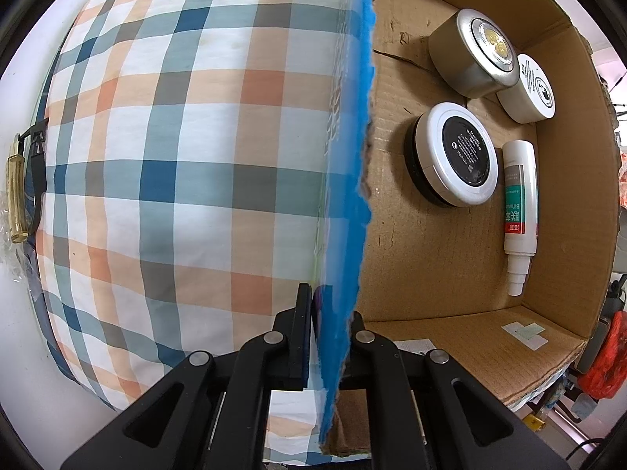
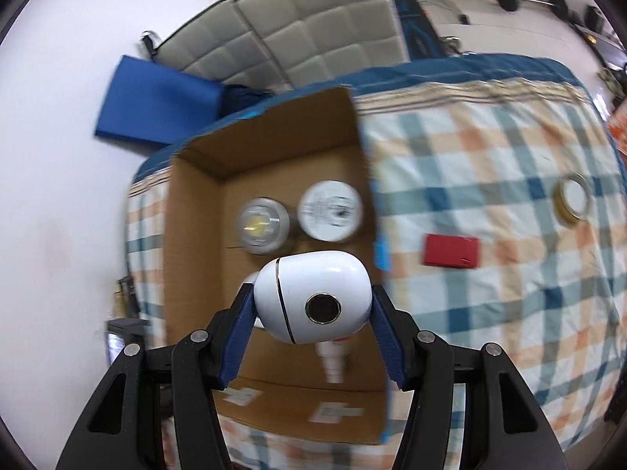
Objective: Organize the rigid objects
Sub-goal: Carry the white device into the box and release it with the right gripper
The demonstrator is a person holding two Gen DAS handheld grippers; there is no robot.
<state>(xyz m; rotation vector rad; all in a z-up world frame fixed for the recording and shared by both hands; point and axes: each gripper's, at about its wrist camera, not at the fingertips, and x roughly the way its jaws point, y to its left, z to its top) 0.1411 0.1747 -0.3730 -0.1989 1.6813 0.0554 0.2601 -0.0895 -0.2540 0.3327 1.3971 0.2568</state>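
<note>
My left gripper (image 1: 327, 337) is shut on the blue-faced side wall (image 1: 354, 180) of an open cardboard box (image 1: 443, 258) that lies on a plaid bedspread (image 1: 176, 156). Inside lie a silver round tin (image 1: 468, 56), a white jar (image 1: 529, 90), a white-and-black round compact (image 1: 454, 154) and a white tube (image 1: 519, 211). My right gripper (image 2: 313, 309) is shut on a white egg-shaped device (image 2: 313, 297) with a round black lens, held above the box (image 2: 196, 243). The tin (image 2: 260, 225) and jar (image 2: 331, 209) show below it.
A red flat case (image 2: 450, 250) and a roll of gold tape (image 2: 572, 199) lie on the bedspread right of the box. A gold-handled object (image 1: 15, 192) lies at the bed's left edge. A blue cushion (image 2: 153, 102) and padded headboard (image 2: 313, 27) are beyond the bed.
</note>
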